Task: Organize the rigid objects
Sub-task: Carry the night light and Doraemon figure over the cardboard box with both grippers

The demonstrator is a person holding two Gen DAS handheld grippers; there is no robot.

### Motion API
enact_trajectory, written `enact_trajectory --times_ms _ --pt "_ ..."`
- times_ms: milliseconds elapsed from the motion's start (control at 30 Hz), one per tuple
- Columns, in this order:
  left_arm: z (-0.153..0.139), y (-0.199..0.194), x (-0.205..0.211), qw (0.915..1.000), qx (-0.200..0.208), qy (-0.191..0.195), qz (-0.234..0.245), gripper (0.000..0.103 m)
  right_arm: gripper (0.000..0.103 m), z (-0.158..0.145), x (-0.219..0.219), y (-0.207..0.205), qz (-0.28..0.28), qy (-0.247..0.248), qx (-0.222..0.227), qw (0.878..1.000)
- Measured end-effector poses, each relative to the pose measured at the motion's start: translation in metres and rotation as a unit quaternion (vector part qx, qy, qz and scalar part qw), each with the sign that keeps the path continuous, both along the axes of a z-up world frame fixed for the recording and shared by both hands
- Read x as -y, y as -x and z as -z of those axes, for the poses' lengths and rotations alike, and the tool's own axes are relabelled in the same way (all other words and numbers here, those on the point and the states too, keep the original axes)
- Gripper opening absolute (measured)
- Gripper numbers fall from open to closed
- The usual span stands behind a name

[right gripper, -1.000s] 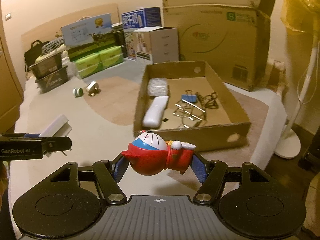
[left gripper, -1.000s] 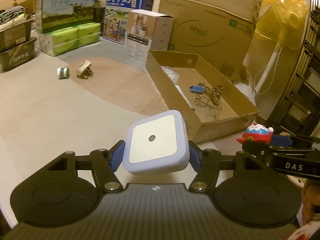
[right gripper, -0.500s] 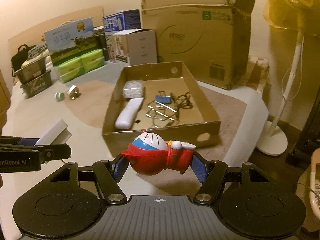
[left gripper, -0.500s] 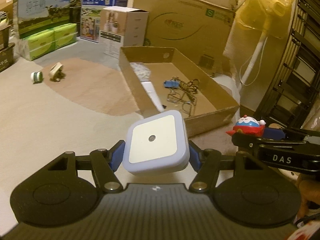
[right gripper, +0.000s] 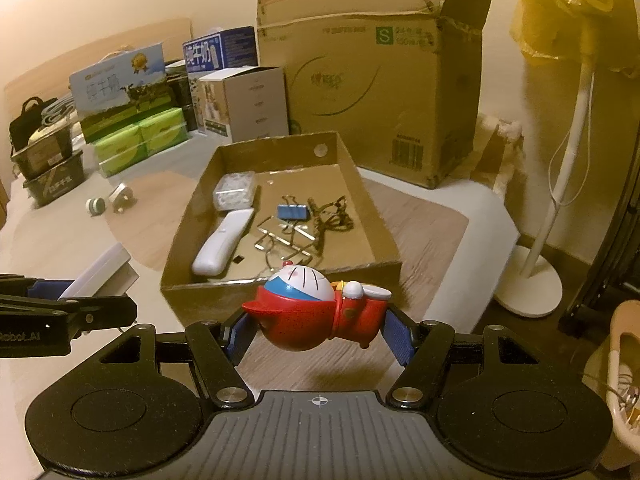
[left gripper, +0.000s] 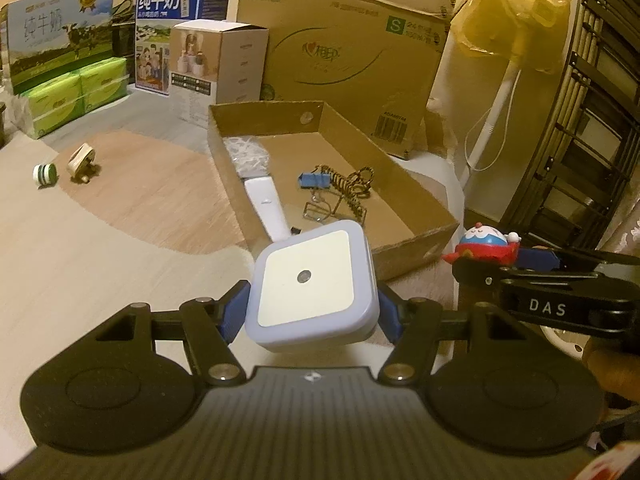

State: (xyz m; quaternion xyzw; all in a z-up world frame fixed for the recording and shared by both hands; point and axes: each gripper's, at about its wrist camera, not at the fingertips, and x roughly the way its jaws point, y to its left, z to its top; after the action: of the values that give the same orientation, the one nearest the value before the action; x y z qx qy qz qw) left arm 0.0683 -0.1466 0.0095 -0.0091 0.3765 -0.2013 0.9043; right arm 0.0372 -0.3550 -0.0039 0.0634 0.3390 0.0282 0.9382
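My left gripper [left gripper: 310, 314] is shut on a square white night light [left gripper: 310, 284] with a pale blue rim, held just short of the near wall of a shallow cardboard tray [left gripper: 416, 248]. My right gripper [right gripper: 318, 328] is shut on a red and blue cartoon cat figurine [right gripper: 312, 312], which lies on its side between the pads, in front of the same tray [right gripper: 280, 292]. In the tray lie a white remote [right gripper: 222, 242], a blue binder clip [right gripper: 293, 212], wire clips and a clear packet. The figurine [left gripper: 486, 242] also shows at the right of the left wrist view.
On the mat to the left lie a small green and white roll [left gripper: 44, 174] and a beige plug adapter [left gripper: 82, 160]. Large cartons [right gripper: 368, 92] and milk boxes [left gripper: 60, 52] stand behind the tray. A white fan stand [right gripper: 532, 280] is on the floor at right.
Both grippers have moved closer to the tray's near end with their objects still gripped, and the tray has swung toward the middle of both views.
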Motion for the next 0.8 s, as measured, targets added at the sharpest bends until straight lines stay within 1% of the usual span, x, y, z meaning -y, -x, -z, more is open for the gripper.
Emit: enact_trajectory --times_ms 333,567,800 --pt "-0.006 -0.020 0.016 0.9999 0.007 0.001 0.009 0.062 0.067 -0.006 0.012 -0.022 -0.001 0.010 0.007 1.000" --pt "-0.012 -0.038 0.023 0.9999 0.012 -0.001 0.012 0.062 0.067 -0.007 0.018 -0.042 -0.010 0.010 -0.001 1.000" --pt "-0.015 -0.061 0.026 0.9999 0.014 -0.001 0.009 0.062 0.067 -0.011 0.018 -0.064 -0.025 0.023 -0.002 0.999"
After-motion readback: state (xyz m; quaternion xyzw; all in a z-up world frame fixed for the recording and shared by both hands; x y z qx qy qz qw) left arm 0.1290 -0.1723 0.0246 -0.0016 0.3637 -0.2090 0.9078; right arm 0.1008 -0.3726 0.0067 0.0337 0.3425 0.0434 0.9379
